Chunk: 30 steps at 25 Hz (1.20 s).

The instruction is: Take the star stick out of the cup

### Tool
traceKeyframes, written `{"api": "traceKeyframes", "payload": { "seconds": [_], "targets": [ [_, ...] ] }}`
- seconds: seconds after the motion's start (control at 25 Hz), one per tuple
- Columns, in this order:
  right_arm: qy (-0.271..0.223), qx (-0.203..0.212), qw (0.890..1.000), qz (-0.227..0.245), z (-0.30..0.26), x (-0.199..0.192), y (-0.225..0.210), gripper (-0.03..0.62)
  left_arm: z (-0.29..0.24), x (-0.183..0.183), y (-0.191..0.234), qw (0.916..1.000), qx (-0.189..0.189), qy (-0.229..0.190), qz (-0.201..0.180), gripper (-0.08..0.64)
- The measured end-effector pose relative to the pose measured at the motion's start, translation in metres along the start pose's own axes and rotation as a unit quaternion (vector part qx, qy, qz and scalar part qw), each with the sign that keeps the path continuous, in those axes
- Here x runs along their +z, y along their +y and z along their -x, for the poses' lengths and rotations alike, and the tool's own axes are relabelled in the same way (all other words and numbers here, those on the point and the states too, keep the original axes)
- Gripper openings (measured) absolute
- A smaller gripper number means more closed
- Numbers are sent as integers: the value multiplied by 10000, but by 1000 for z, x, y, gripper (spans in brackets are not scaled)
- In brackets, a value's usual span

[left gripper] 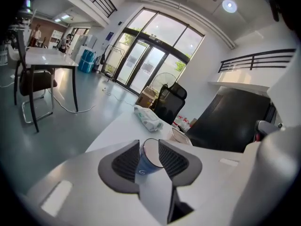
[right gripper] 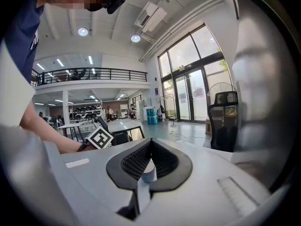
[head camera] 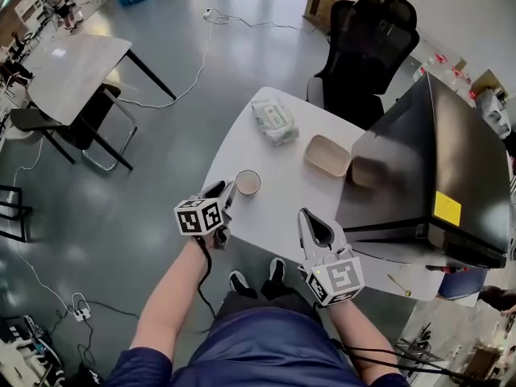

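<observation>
A paper cup (head camera: 247, 182), blue outside (left gripper: 148, 161), stands near the front left edge of the white table (head camera: 282, 200). No star stick shows in it or anywhere else in view. My left gripper (head camera: 226, 189) sits just left of the cup. Its jaws are open by a narrow gap (left gripper: 149, 142), and the cup shows through that gap just past the tips. My right gripper (head camera: 309, 214) hovers over the table's front edge, right of the cup and apart from it. It points toward the cup (right gripper: 148, 174) with its tips together (right gripper: 150, 141), holding nothing.
A pack of wet wipes (head camera: 274, 120) and a beige shallow tray (head camera: 327, 155) lie farther back on the table. A large black case (head camera: 435, 168) fills the table's right side. A black office chair (head camera: 367, 47) stands behind. Another table (head camera: 68, 63) is far left.
</observation>
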State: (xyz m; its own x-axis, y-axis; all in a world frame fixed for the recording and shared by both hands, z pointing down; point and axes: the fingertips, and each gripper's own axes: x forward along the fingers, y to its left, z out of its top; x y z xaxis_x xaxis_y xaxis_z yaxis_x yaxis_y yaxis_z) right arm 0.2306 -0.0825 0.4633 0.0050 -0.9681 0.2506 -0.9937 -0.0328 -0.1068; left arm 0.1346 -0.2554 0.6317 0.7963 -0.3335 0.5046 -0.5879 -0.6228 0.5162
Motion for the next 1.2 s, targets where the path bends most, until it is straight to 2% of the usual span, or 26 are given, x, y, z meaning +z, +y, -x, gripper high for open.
{"api": "traceKeyframes", "payload": {
  "seconds": [0.32,0.6,0.72,1.2],
  "targets": [
    [18,-281,9996,-87,11,-7,-18,8,-27,-17,8,9973,8,215,702,98],
    [40,-321,9995,-62,17,-9,-21,8,-30,-18,11,9958,74,178,895,90],
    [29,-313,9995,-45,18,-9,-19,7,-28,-17,13,9957,118,160,900,11],
    [-13,-111,9999,0,14,-8,-15,8,-11,-2,5,9945,42,-237,1018,11]
  ]
}}
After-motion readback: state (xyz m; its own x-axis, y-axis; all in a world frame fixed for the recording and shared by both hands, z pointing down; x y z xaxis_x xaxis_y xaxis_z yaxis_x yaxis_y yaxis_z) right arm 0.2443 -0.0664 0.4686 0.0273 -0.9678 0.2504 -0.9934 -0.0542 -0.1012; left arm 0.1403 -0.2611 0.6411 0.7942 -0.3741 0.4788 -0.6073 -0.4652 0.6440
